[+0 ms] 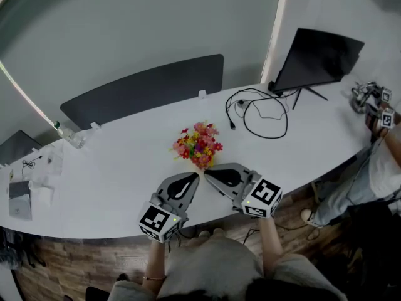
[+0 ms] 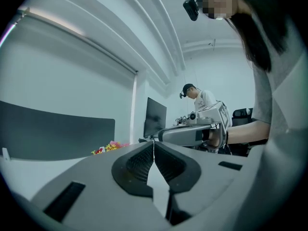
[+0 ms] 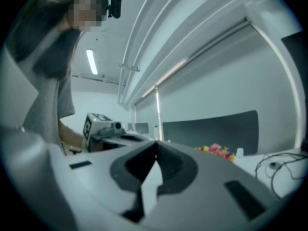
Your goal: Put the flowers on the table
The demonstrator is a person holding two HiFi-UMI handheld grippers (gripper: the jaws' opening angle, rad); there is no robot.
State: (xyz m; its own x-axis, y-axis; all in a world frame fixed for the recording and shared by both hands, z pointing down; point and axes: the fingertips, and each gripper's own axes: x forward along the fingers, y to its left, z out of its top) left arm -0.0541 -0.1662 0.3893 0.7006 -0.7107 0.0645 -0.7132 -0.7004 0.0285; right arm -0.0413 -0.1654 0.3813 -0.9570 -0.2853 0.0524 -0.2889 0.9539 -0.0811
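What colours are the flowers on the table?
The flowers are mostly pink, red and yellow with some green. The head view shows them best.

The long white tabletop (image 1: 119,174) curves across the head view. Near its middle lies a bunch of colourful flowers (image 1: 198,145). To the right, a black cable (image 1: 266,115) lies in loose loops beside a dark monitor (image 1: 316,58) on its stand. Toward the left end are a clear bottle (image 1: 70,135) and a flat grey object (image 1: 20,200).

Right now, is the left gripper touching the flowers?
Apart. The left gripper view shows the left gripper shut and empty, the flowers lying farther off.
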